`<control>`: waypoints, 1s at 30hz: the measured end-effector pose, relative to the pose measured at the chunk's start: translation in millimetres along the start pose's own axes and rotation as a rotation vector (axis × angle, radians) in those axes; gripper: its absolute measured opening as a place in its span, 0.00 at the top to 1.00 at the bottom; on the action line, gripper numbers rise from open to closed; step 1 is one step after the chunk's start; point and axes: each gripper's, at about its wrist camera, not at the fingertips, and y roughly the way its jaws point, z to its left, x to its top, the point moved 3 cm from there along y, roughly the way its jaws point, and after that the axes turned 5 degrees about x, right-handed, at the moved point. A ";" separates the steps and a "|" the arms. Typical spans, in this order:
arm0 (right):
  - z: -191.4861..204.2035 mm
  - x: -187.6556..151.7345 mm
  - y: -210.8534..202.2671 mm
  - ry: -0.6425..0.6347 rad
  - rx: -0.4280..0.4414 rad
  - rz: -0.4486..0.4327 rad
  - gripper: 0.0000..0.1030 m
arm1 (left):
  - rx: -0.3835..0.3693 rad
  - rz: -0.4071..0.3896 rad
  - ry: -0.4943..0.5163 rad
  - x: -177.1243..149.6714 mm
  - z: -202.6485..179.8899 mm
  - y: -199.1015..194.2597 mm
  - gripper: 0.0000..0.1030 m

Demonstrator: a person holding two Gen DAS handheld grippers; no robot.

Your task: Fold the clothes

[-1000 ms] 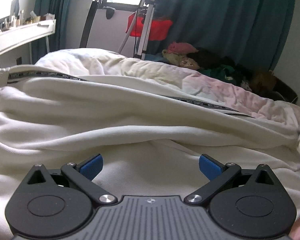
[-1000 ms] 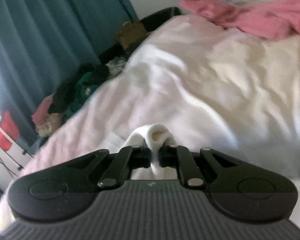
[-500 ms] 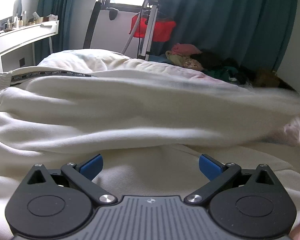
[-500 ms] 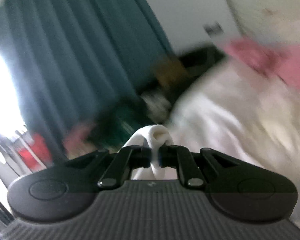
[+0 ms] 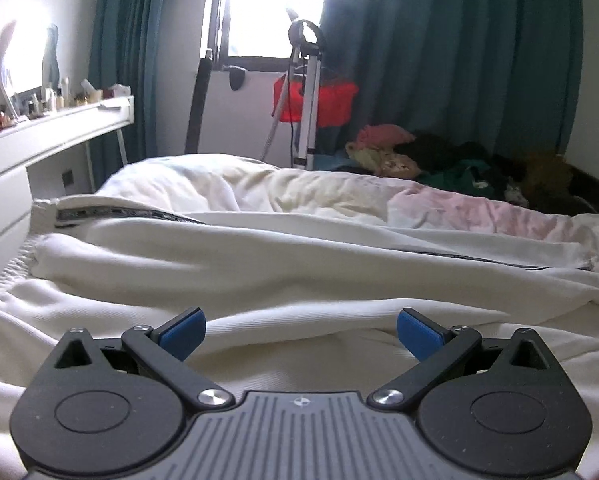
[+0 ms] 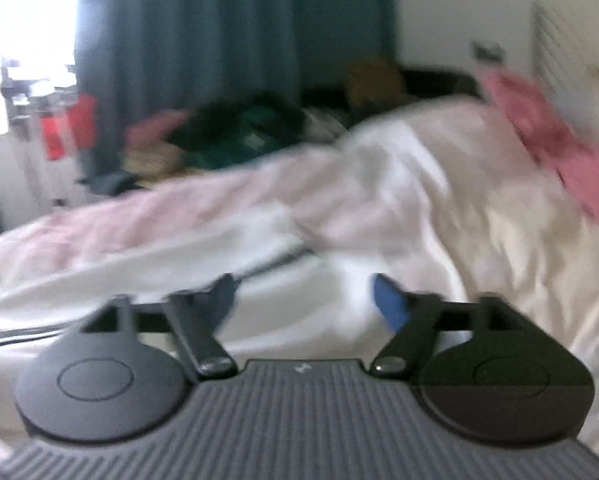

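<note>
A cream-white garment (image 5: pixel 283 264) with a dark printed stripe lies spread across the bed in long folds. My left gripper (image 5: pixel 299 330) is open and empty, low over the garment's near part, its blue pads (image 5: pixel 181 330) apart. My right gripper (image 6: pixel 305 300) is open and empty above the white garment (image 6: pixel 311 280), which lies on the bed below it. The right wrist view is blurred by motion.
A pinkish-white duvet (image 5: pixel 479 212) covers the bed behind the garment. A pink cloth (image 6: pixel 571 160) lies at the right. A pile of dark and pink clothes (image 5: pixel 439 156), a tripod (image 5: pixel 305 92), a red basket (image 5: pixel 319 100) and teal curtains stand beyond. A white shelf (image 5: pixel 55 124) runs along the left.
My right gripper was shut on a fold of the white garment, swung it over, and has now opened and let it go. The garment's far layer has settled flat. My left gripper stayed open.
</note>
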 end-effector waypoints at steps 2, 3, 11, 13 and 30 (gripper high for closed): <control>23.0 6.2 -26.7 -0.031 0.066 -0.011 0.16 | 0.000 -0.005 0.000 -0.4 -0.2 -6.5 0.00; 35.0 9.1 -40.5 -0.043 0.099 -0.012 0.16 | -0.003 -0.005 0.000 -0.9 -0.4 -11.1 0.00; 125.0 -1.8 -156.0 -0.060 0.275 -0.026 0.16 | 0.006 -0.056 0.046 -9.4 -4.2 -56.8 0.00; 138.4 -11.6 -178.0 -0.068 0.289 -0.045 0.16 | 0.014 -0.075 0.056 -12.5 -3.9 -67.4 0.00; 119.2 -52.4 -194.2 0.032 0.266 0.003 0.17 | 0.219 0.267 -0.255 -27.2 91.5 -53.9 0.03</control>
